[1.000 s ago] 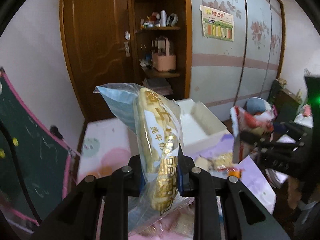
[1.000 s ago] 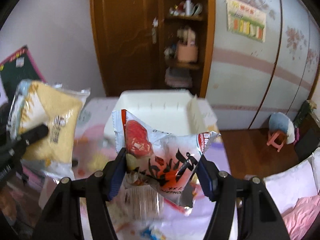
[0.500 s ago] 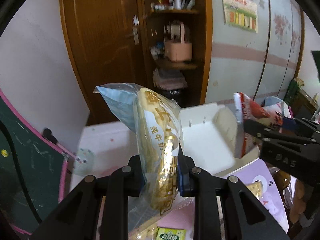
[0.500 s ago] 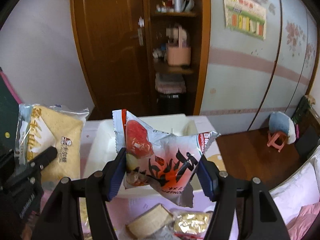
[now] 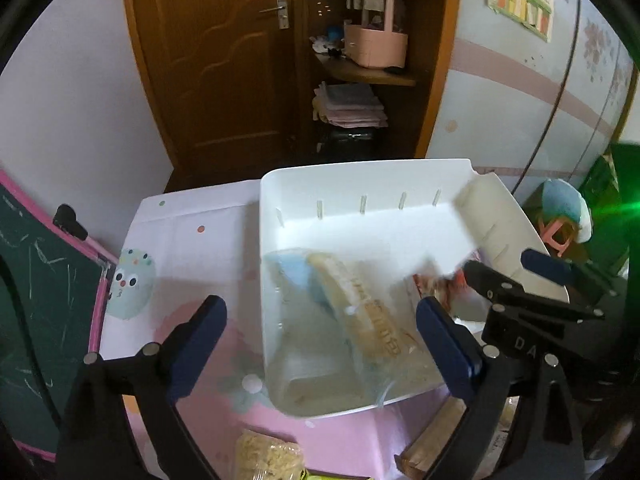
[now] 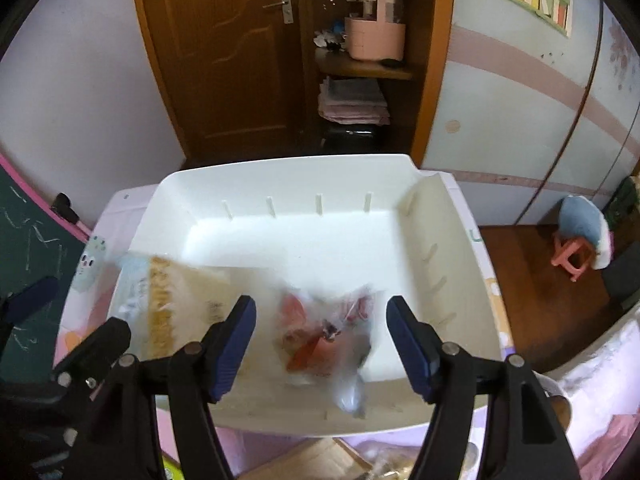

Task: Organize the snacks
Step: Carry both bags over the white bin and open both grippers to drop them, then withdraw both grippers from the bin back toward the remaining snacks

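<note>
Just let go w/ both claws, left gripper (image 5: 320,340) & right gripper (image 6: 320,346) now spread wide, empty: bread pack (image 5: 356,312) at white bin's (image 6: 304,172) left wall, red snack bag (image 6: 324,332) mid-bin near front edge; 2 stowed, more left on desk.

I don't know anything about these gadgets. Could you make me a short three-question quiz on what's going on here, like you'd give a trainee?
1. True or false: the left hand-held gripper is clamped on the bread packet.
2. Multiple choice: where is the red snack bag? A) on the pink tablecloth B) inside the white bin C) held by the right hand-held gripper
3. Fill in: both hand-held grippers have their jaws ____.

Key
1. False: its jaws are spread and the bread packet lies loose in the white bin.
2. B, though the bag is blurred.
3. open
</note>
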Motion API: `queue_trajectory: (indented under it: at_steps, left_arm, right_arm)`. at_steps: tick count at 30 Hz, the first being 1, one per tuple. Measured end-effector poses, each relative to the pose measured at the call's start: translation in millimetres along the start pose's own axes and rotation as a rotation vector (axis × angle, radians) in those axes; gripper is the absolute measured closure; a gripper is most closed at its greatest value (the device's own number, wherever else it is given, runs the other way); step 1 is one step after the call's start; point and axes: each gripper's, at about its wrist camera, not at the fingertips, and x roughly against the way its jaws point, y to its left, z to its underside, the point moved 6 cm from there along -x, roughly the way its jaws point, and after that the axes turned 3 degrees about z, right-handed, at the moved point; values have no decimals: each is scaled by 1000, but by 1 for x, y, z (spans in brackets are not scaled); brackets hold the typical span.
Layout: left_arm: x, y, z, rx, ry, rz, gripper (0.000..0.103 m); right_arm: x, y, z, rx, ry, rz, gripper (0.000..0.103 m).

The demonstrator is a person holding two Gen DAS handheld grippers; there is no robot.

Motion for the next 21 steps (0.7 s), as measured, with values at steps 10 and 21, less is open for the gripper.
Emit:
queue_trajectory:
  at_steps: [10, 21]
  left_arm:
    - [56, 15, 11, 59, -133, 7, 8]
    - [161, -1, 50, -43, -259, 57, 12]
  right_arm:
    - [32, 11, 9, 4, -8, -32, 35]
    - [124, 6, 40, 31, -112, -65, 34]
